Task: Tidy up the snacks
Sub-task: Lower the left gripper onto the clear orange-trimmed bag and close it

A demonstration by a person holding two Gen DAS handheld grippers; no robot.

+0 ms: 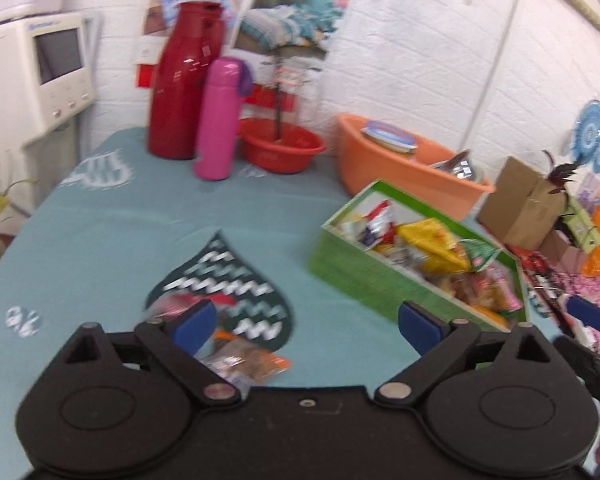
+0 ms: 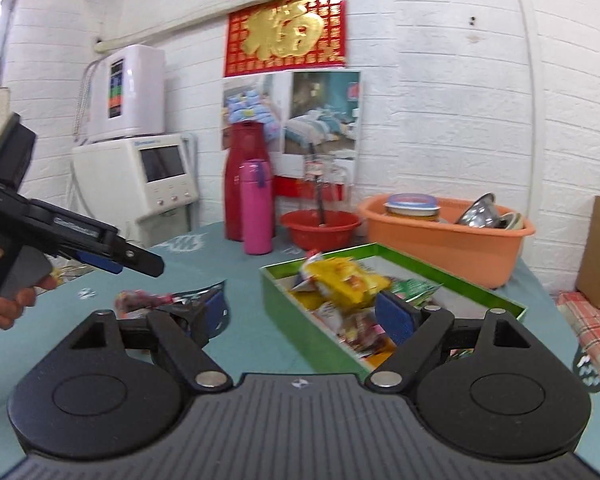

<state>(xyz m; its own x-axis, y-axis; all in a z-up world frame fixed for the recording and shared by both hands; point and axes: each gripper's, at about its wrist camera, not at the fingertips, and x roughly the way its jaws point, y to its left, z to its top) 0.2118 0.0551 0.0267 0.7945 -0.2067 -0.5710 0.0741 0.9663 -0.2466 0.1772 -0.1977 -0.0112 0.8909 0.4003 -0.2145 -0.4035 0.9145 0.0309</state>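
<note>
While both jaws stand apart: nothing is gripped.
Left gripper (image 1: 306,328): spread wide, blue pads bare, hovering over the teal tablecloth (image 1: 100,248).
Right gripper (image 2: 304,318): spread wide, one finger over the box's near corner.
Loose snacks: a clear orange-trimmed packet (image 1: 248,362) and a reddish wrapper (image 1: 176,306) lie on the cloth by the left finger.
Green rectangular cardboard box (image 1: 352,272): on the table, right of the packets, filled with yellow and mixed snack bags (image 2: 340,284).
Behind: orange plastic tub (image 2: 452,244), red bowl (image 2: 320,228), pink bottle (image 2: 255,208).
</note>
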